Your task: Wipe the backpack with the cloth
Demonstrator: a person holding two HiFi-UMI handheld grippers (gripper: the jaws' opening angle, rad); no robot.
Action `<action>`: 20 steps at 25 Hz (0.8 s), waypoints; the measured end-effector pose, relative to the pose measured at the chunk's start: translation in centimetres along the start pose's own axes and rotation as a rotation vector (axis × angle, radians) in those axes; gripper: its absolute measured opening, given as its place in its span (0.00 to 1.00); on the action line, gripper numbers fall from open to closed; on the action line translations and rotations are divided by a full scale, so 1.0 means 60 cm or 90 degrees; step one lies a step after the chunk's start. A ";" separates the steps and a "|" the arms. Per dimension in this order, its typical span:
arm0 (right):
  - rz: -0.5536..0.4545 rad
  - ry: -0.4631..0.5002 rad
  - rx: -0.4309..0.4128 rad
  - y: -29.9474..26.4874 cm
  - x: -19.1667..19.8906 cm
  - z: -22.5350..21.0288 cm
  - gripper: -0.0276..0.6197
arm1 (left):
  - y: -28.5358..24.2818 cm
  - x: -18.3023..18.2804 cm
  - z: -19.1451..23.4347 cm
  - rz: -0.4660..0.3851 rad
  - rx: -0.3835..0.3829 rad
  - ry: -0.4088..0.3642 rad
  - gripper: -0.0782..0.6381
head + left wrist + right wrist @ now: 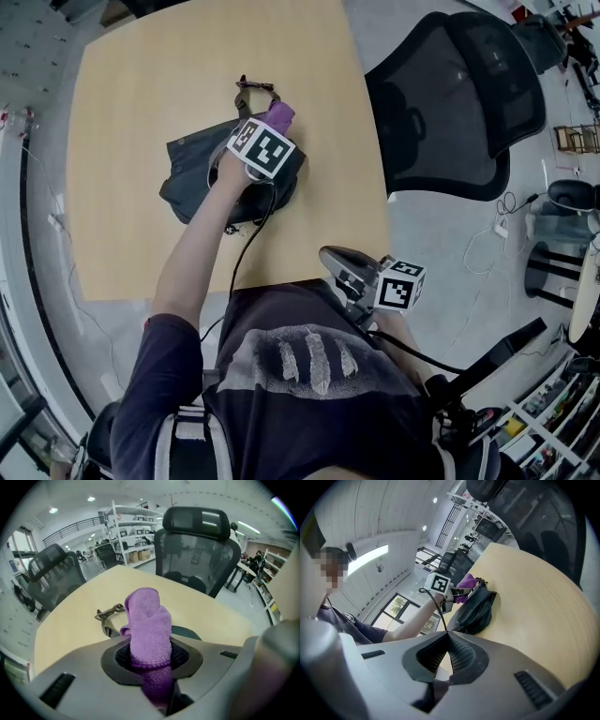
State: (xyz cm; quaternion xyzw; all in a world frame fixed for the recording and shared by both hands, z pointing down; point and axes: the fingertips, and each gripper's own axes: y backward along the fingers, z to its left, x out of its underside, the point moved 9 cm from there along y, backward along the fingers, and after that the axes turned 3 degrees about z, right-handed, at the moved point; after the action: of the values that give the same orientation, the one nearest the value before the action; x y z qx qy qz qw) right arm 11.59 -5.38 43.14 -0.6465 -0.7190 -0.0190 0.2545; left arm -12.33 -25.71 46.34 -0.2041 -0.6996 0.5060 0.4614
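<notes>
Much of the backpack [187, 173] was hidden in the head view under the left hand-held gripper [150, 657] and the person's forearm [192, 253]. Whether it was zipped, or held anything, could not be made out. It lay slumped near the middle of the table [141, 112], with its strap buckle [108, 612] toward the far edge. The left hand-held gripper's jaws were clamped on the purple cloth [146, 620]. Its rolled length stuck out forward along the jaws, above the backpack's top, and whether it touched the fabric was unclear. The right hand-held gripper [447, 657] was held at the table's near right corner, close to the person's chest. Its jaws were closed together with nothing between them. A black office chair [459, 103] stood beside the table's right edge.
</notes>
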 end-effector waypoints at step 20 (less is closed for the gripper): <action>0.104 0.057 -0.040 -0.083 0.001 0.056 0.05 | 0.104 0.326 0.133 0.123 -0.219 0.158 0.28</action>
State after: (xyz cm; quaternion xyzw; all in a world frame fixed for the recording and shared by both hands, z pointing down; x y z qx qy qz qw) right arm 5.77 -4.96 41.72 -0.7093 -0.6507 -0.0493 0.2666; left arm -29.85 -12.63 48.85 -0.4063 -0.6907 0.3926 0.4514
